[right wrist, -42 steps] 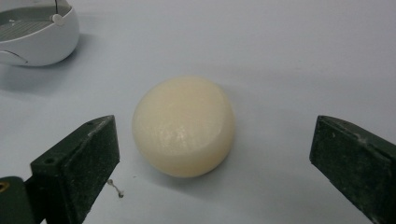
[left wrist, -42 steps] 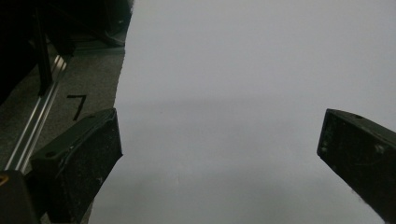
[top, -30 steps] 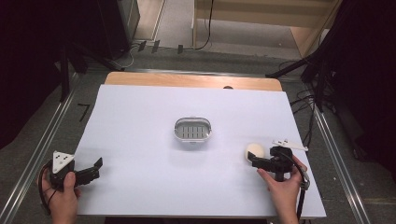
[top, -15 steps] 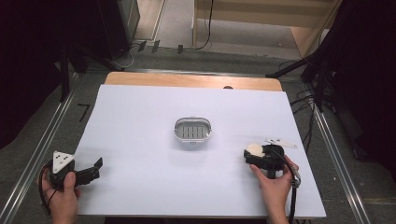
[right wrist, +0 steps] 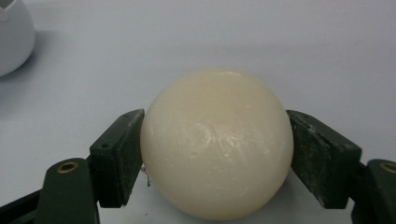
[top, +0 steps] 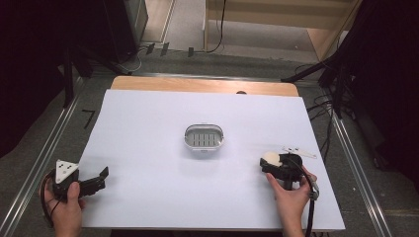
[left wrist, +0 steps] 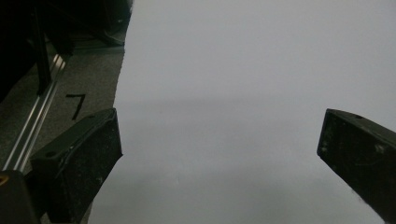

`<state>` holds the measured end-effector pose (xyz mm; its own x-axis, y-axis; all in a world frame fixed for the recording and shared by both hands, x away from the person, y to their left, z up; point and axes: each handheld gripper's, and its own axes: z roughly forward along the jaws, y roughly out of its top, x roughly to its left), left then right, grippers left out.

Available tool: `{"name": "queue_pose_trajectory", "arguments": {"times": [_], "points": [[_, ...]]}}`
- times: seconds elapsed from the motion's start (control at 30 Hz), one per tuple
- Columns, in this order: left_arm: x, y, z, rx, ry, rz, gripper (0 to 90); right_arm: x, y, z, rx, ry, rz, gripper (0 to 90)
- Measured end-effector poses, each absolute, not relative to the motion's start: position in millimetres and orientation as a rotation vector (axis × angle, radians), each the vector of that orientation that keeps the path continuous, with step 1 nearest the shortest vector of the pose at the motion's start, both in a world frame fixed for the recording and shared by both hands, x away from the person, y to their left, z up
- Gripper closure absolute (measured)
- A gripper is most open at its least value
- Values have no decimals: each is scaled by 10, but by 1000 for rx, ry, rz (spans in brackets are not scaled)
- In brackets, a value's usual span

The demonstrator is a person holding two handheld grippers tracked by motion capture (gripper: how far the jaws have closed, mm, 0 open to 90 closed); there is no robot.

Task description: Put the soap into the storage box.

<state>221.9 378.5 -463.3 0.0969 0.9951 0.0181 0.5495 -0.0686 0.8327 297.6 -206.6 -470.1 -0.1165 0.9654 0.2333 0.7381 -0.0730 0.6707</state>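
Note:
A cream, ball-shaped lump (top: 270, 158) rests on the white table top (top: 148, 128) at the front right. My right gripper (top: 271, 165) has just been closing its jaws on it. In the right gripper view both dark pads press the sides of the cream lump (right wrist: 217, 144), so the right gripper (right wrist: 215, 154) is shut on it. A white oval dish (top: 203, 137) with a slotted grey insert stands in the middle of the table; its rim (right wrist: 11, 37) shows at top left. My left gripper (top: 102, 179) lies at the front left, open, and its jaws (left wrist: 218, 135) hold nothing.
A small flat white piece (top: 299, 150) sits just behind the right hand. The table's wooden far edge (top: 202, 85) borders a grey floor with cables. Metal rails (top: 34, 163) run along both sides, and a black mark (left wrist: 74, 105) is on the floor at left.
My right gripper slid a little forward and left onto the cream lump and shut on it. The left hand and the dish have kept still.

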Motion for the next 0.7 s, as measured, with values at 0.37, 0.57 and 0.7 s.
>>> {"name": "queue_pose_trajectory", "arguments": {"times": [0.37,0.57,0.7], "points": [[2219,3785,-4633,1702,1529,839,3,2959,-2023,-4579,1766,1910,999,253],[2218,3783,-4632,1704,1530,839,3,2976,-1992,-4528,1752,1911,1019,254],[2218,3785,-4632,1704,1528,838,3,3000,-1958,-4504,1756,1911,1024,254]]}}
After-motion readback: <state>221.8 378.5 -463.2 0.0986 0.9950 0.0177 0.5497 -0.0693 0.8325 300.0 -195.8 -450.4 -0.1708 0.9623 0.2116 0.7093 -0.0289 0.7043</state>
